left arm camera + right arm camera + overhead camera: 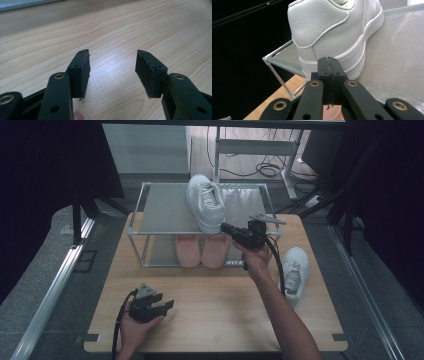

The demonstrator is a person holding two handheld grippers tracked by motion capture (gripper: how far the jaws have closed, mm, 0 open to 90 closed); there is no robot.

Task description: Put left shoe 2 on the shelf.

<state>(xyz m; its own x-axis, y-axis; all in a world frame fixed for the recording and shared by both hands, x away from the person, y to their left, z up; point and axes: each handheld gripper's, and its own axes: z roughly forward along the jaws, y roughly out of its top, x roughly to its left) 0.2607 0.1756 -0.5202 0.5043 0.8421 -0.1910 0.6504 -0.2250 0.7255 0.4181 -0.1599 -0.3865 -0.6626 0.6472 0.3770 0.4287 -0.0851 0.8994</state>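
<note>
A white sneaker stands on the top shelf of a small metal-framed rack, heel toward the table's front. My right gripper is shut with nothing between its pads, its tips right at the heel of that sneaker; whether they touch it I cannot tell. A second white sneaker lies on the wooden table to the right of the rack. My left gripper rests low over the table near its front left, jaws open and empty.
A pair of pink shoes sits on the rack's lower shelf. The rack's front frame bar runs just left of my right gripper. Dark curtains flank the table, and cables lie on the floor behind.
</note>
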